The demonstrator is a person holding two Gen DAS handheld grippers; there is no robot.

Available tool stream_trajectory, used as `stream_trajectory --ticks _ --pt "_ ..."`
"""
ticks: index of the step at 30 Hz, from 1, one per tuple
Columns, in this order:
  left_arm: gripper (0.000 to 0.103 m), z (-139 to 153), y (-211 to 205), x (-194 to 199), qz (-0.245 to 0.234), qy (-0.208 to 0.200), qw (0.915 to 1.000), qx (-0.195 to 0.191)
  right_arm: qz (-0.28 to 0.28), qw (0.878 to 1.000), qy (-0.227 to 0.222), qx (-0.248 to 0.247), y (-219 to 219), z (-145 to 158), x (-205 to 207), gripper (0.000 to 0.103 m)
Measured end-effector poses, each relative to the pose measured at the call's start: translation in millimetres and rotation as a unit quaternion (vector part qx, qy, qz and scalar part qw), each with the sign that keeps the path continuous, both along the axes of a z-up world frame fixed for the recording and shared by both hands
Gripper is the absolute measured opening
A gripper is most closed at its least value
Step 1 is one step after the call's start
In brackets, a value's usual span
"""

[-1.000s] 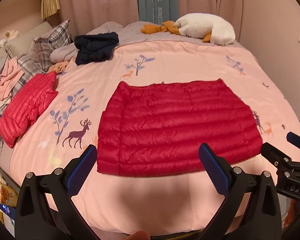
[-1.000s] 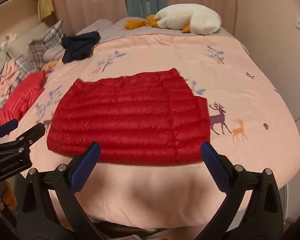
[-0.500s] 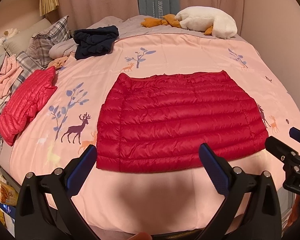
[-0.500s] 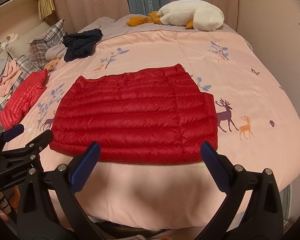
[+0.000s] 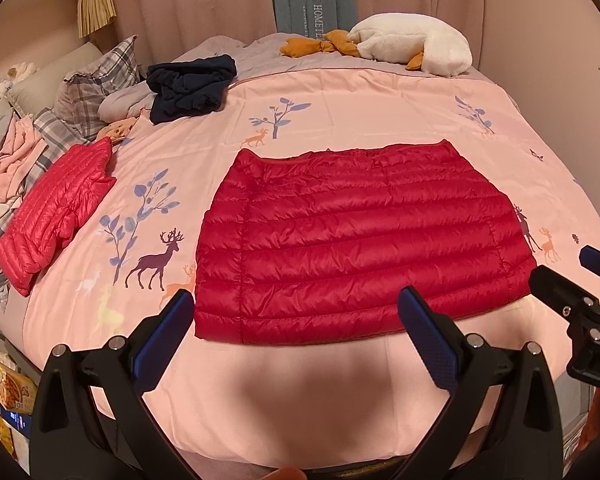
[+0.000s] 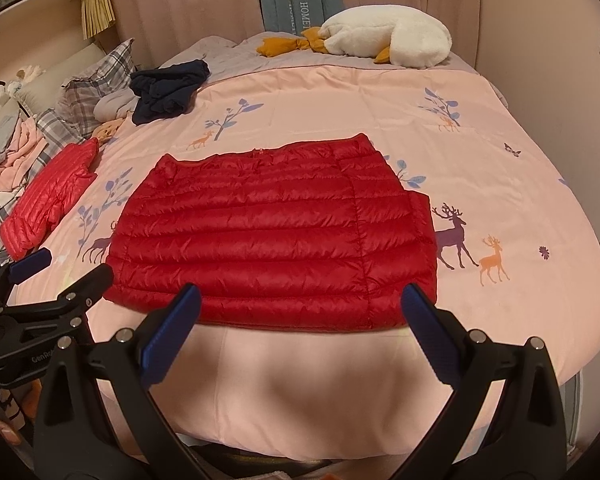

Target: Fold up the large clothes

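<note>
A dark red quilted down jacket [image 5: 360,240], folded into a flat rectangle with its sleeves tucked in, lies on the pink bedspread [image 5: 300,384]; it also shows in the right wrist view [image 6: 276,236]. My left gripper [image 5: 296,330] is open and empty, hovering just short of the jacket's near edge. My right gripper [image 6: 300,326] is open and empty, also just in front of that edge. Each gripper shows at the side of the other's view: the right one [image 5: 572,284], the left one [image 6: 56,276].
A folded pink-red down jacket [image 5: 56,216] lies at the left. A dark navy garment [image 5: 188,86] and plaid pillows [image 5: 96,84] sit at the back left. A white plush goose [image 5: 412,46] lies at the far end. The bed's near edge is below the grippers.
Both grippers have drawn a little closer to the bed and tilted down slightly, so the jacket sits larger and lower in view. The jaws stayed open. The jacket has not moved.
</note>
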State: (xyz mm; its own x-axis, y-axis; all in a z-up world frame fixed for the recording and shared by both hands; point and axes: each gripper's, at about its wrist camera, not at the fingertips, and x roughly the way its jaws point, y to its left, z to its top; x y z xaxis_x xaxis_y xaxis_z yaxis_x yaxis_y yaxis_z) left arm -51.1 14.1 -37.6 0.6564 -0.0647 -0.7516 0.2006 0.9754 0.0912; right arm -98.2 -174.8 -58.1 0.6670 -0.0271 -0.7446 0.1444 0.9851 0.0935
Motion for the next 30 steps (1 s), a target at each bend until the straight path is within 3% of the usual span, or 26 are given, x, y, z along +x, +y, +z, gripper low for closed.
stream_trajectory --ticks 30 --pt "0.102 13 2 -6 0.0 -0.016 0.9999 0.001 0.003 1.0 -0.015 -0.001 -1 13 -2 0.101"
